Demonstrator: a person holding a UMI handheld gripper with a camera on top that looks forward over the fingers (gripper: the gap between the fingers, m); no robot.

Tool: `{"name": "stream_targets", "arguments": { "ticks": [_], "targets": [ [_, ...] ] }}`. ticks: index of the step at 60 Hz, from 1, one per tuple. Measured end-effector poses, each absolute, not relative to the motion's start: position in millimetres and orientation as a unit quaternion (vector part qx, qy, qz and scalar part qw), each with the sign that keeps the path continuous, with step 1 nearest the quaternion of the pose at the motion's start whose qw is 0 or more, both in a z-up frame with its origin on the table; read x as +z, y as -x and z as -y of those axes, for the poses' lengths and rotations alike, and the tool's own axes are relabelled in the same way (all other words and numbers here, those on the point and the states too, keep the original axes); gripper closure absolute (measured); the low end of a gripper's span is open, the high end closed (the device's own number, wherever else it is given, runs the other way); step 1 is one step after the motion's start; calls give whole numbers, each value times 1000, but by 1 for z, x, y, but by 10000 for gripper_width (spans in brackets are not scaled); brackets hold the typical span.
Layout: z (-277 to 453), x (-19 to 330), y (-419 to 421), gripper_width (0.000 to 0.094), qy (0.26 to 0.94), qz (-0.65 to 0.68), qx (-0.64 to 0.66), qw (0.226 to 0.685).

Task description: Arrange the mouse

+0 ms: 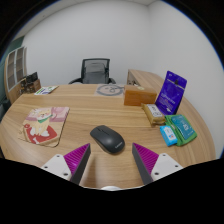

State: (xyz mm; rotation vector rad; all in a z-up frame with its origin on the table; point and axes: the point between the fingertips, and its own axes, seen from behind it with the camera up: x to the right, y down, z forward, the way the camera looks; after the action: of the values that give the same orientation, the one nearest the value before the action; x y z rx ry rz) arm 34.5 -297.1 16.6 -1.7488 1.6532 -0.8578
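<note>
A black computer mouse (107,138) lies on the wooden table (100,110), just ahead of my fingers and midway between their lines. My gripper (111,158) is open, its two magenta-padded fingers (76,158) spread wide with only bare wood between them. The mouse is not touched by either finger. To the left of the mouse lies a mouse pad (43,124) with a cartoon print.
A purple pouch (170,92) stands at the right beside a cardboard box (140,96). Green and blue packets (180,128) lie near the right edge. A round disc (111,90) sits at the far side, a grey office chair (95,70) behind it, shelves at the left.
</note>
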Motion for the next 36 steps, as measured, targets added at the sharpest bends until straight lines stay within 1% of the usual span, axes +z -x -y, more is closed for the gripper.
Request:
{"name": "stream_targets", "arguments": {
  "ticks": [17, 21, 36],
  "targets": [
    [303, -6, -73, 68, 659, -624, -318, 273],
    [301, -9, -80, 66, 658, -627, -311, 277],
    [306, -10, -108, 69, 653, -631, -317, 273]
  ]
}}
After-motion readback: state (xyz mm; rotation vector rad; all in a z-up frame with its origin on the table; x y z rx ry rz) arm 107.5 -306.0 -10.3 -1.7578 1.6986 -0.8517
